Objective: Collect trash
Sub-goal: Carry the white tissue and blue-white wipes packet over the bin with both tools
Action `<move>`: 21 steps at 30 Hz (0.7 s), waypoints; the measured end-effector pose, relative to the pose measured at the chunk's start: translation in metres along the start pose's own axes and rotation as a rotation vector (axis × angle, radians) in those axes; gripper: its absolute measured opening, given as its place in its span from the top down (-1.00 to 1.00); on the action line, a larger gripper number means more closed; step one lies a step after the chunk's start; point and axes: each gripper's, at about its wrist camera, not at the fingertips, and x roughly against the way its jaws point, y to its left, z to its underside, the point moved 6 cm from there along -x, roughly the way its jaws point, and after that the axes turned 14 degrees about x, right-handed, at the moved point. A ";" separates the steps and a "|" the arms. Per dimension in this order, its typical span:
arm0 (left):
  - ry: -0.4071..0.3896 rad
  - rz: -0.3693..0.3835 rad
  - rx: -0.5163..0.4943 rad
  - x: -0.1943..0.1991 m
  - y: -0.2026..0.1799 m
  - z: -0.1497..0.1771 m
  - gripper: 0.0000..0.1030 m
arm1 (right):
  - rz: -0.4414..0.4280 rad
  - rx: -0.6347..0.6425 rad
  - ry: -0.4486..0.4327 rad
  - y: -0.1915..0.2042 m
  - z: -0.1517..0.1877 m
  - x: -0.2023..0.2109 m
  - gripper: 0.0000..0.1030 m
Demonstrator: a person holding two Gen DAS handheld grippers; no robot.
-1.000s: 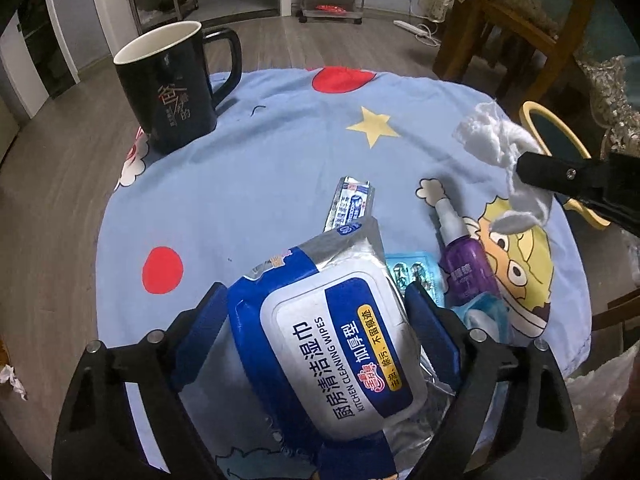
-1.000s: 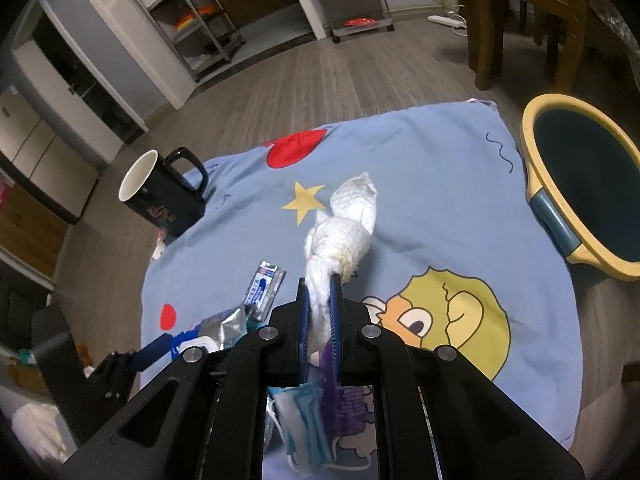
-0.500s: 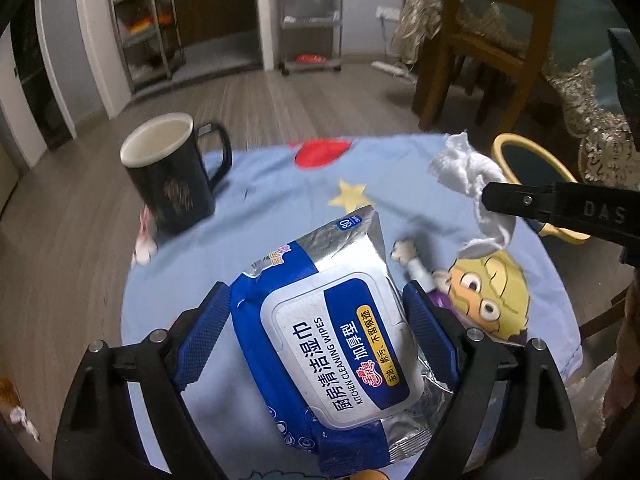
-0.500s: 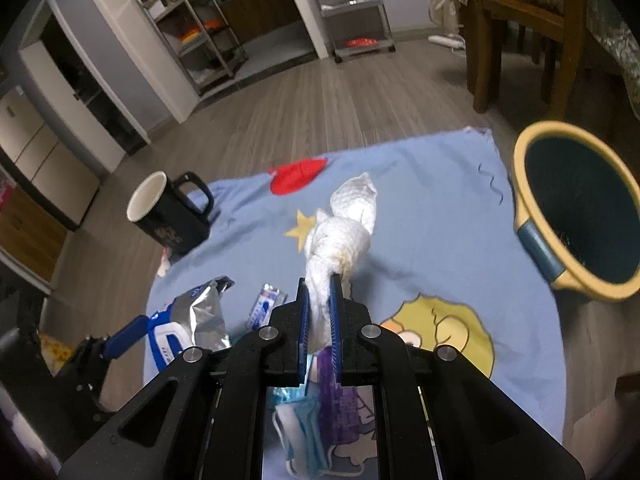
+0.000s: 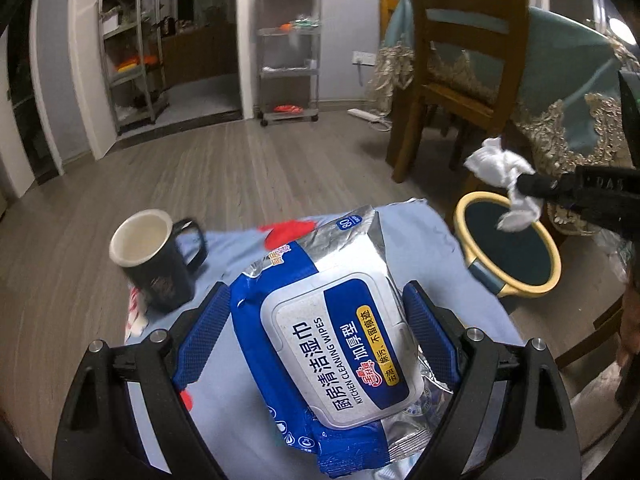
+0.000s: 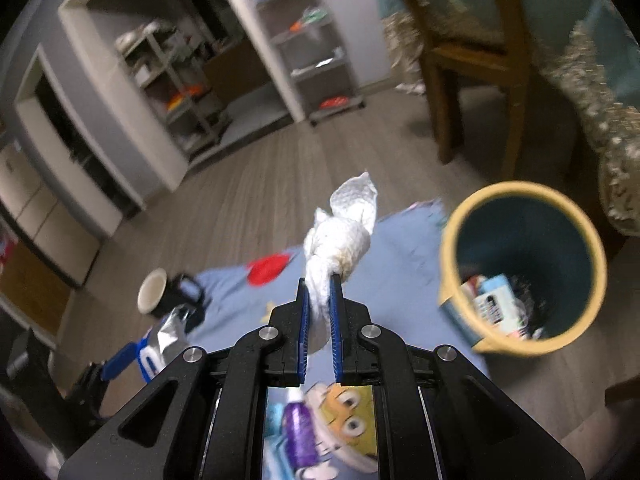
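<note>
My left gripper (image 5: 316, 292) is shut on a blue and silver pack of kitchen wipes (image 5: 340, 340), its pads pressing both sides, and holds it above the blue cartoon cloth (image 5: 224, 248). My right gripper (image 6: 320, 282) is shut on a crumpled white tissue (image 6: 344, 236) that sticks up past its fingertips. In the left wrist view the tissue (image 5: 496, 164) hangs over the near rim of the yellow-rimmed, dark blue trash bin (image 5: 554, 256). The bin (image 6: 448, 248) stands on the floor to the right of the table and holds several scraps.
A black mug (image 5: 156, 268) stands on the left of the cloth. A purple bottle (image 6: 298, 432) and a blue face mask (image 6: 276, 420) lie under my right gripper. A wooden chair (image 5: 460, 80) and a draped table stand behind the bin.
Both grippers have risen. The wipes pack has come up off the cloth in the left gripper. The right gripper has carried the tissue to the right, closer to the bin.
</note>
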 end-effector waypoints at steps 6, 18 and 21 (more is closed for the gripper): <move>0.015 0.061 -0.092 -0.017 -0.054 -0.015 -0.66 | 0.068 -0.064 -0.029 -0.065 -0.014 0.015 0.79; 0.101 0.218 -0.251 -0.068 -0.174 -0.028 -0.66 | 0.201 -0.109 0.057 -0.156 -0.002 0.008 0.79; 0.115 0.240 -0.260 -0.083 -0.197 -0.032 -0.66 | 0.207 -0.141 0.089 -0.173 0.010 0.002 0.79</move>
